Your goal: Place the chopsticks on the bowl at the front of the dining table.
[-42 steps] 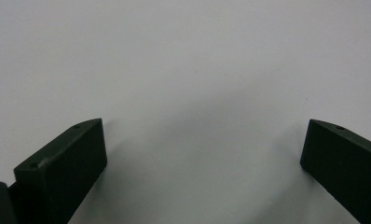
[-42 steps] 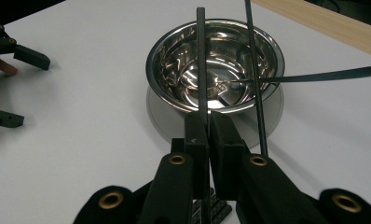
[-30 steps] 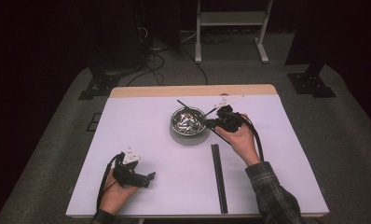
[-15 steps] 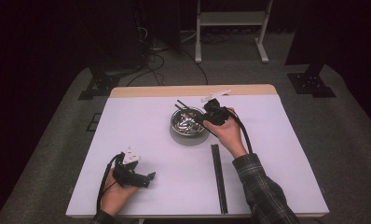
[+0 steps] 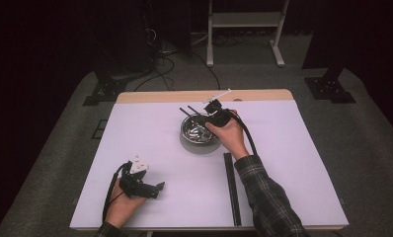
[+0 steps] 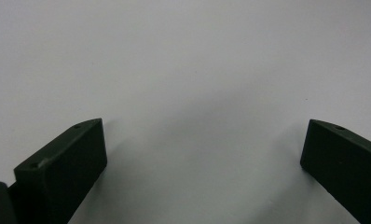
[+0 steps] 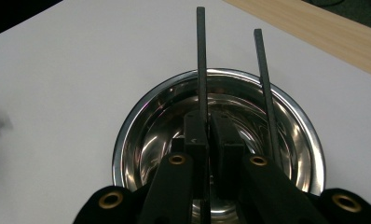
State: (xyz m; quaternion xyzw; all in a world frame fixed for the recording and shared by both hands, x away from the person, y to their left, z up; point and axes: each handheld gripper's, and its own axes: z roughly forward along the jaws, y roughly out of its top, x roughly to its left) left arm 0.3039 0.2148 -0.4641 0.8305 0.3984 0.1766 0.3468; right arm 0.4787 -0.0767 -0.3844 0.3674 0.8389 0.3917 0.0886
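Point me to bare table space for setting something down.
Free: the white tabletop right of the long black bar, and the stretch between bar and left gripper. Crowded: around the shiny steel bowl, where the right gripper holds a thin black stick.

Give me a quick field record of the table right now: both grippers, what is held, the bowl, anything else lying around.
right gripper: shut on a thin black stick, over the bowl
black stick: clamped between the fingers, pointing past the bowl's far rim
second black stick: beside the held one; how it is supported is unclear
bowl: shiny metal, mid-table
left gripper: open, nothing between its fingers, above bare white table
black strip: flat on the table, near the person's right sleeve
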